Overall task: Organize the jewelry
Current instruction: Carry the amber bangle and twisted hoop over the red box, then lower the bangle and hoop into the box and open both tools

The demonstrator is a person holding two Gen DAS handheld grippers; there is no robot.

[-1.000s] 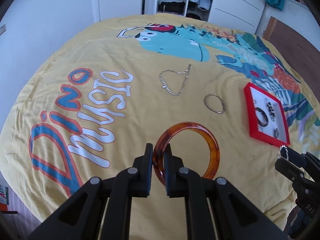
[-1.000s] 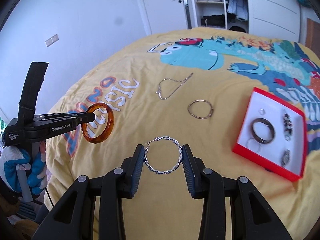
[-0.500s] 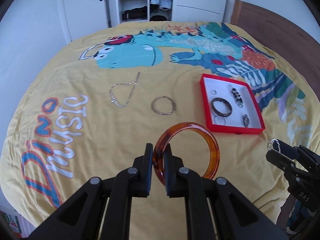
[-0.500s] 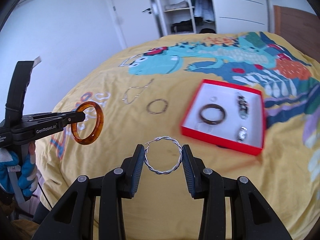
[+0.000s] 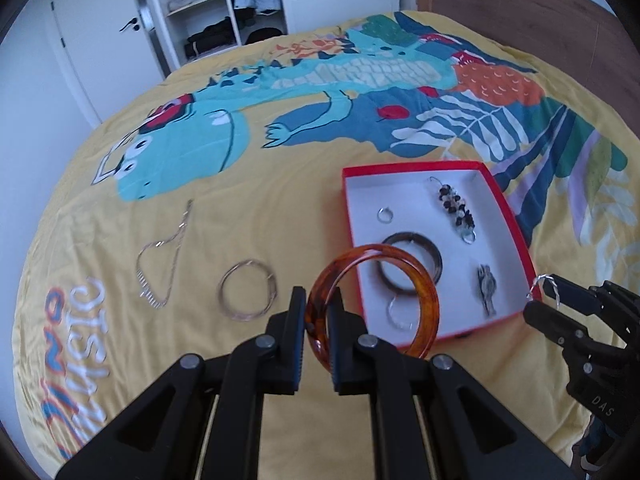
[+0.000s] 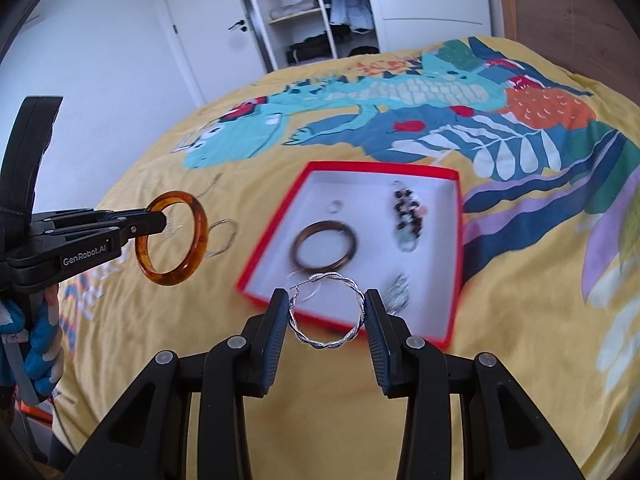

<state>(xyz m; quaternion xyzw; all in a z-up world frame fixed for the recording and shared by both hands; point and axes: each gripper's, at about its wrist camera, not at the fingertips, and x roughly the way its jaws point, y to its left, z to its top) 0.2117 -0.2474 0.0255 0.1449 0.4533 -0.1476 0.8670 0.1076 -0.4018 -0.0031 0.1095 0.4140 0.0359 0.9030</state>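
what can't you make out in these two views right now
- Small grey piece in the red box: motion-blurred in the right wrist view, type unclear.
- Silver chain: mostly hidden behind the amber bangle there.
- Right tool: cut off by the left wrist view's edge.

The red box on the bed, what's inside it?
Inside the red box: a dark bangle, a beaded piece, a tiny ring, a thin hoop and a blurry charm. The orange bangle hides some.
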